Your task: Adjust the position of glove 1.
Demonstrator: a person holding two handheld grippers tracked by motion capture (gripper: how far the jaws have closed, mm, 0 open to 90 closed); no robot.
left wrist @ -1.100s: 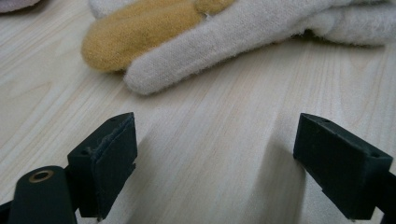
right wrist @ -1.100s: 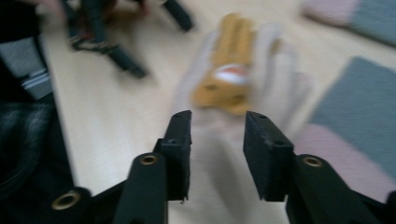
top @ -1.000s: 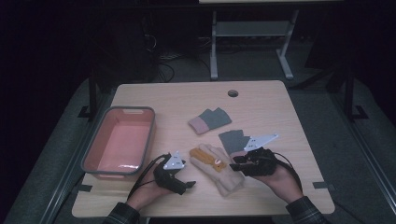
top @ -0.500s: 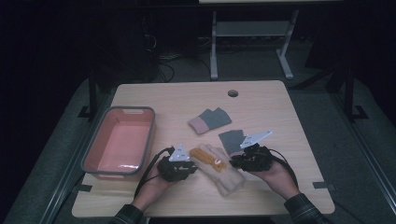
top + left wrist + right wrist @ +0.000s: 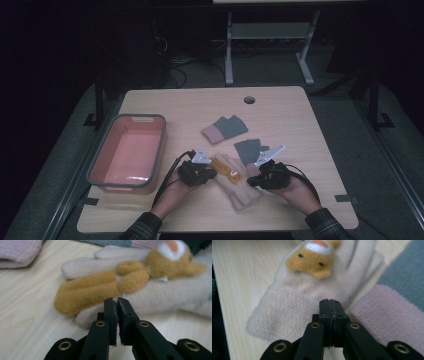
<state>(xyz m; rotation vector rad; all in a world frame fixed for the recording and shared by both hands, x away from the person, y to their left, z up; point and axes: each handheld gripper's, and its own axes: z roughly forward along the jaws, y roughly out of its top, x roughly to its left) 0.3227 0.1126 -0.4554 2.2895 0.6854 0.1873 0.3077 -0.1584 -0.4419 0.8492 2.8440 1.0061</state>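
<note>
Jaws of left gripper (image 5: 117, 302) and right gripper (image 5: 331, 303) just closed, clenched; cream glove (image 5: 294, 305) edges, grasp unclear.

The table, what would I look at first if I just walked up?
Probably the cream glove with a fuzzy orange animal on it, lying at the near edge between two black tongs, the left tongs and the right tongs, both closed. Next, the pink tub on the left and two grey-and-pink gloves farther back.
</note>
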